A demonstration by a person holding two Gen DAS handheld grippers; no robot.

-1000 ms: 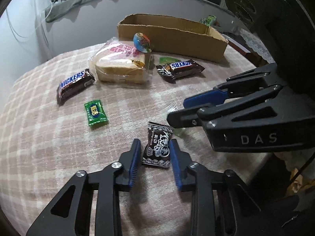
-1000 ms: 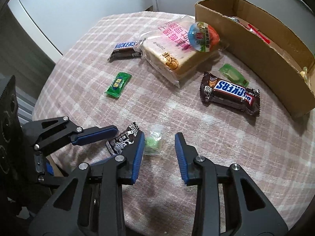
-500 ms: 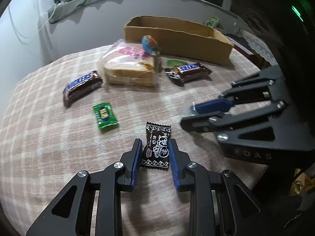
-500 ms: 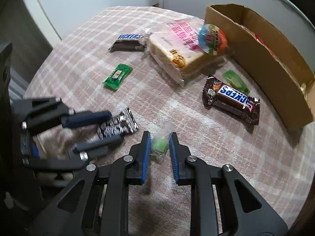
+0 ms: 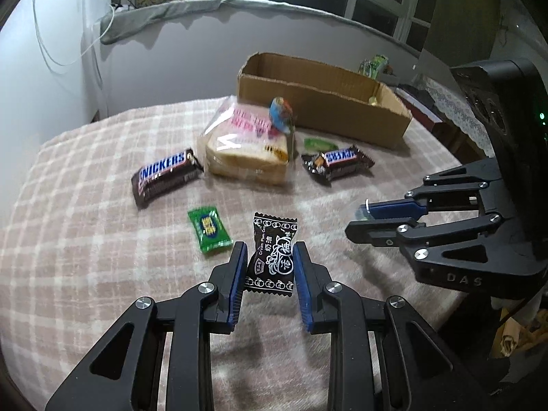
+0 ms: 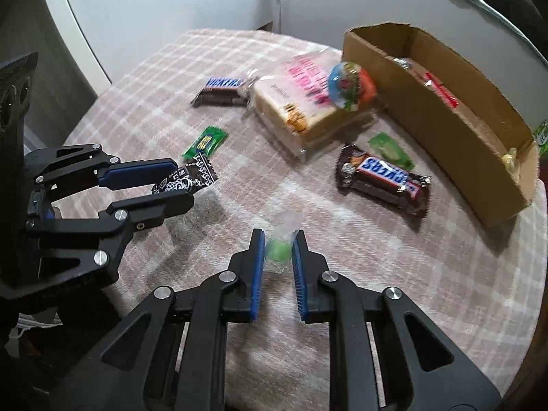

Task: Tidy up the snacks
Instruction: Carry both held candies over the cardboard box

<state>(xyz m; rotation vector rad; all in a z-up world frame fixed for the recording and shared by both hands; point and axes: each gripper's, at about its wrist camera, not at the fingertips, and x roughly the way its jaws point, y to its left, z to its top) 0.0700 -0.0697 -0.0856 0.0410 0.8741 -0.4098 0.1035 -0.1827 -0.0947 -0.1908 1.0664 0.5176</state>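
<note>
Read "Cream Plum Candy" plus Chinese characters in white on the black candy wrapper, crimped at both ends. Found it clamped between the blue pads of the left gripper, lifted clear of the plaid blanket; a second ago lay flat on it. Right gripper clenched on a clear-wrapped green candy, jaws having just closed from wide apart. Read "SNICKERS" on two brown bars: one left of the bagged bread, the other right of it. Pink lettering on the bread bag blurred, unreadable. Small green packet with yellow characters near the black candy. Cardboard box open at the blanket's far edge.
</note>
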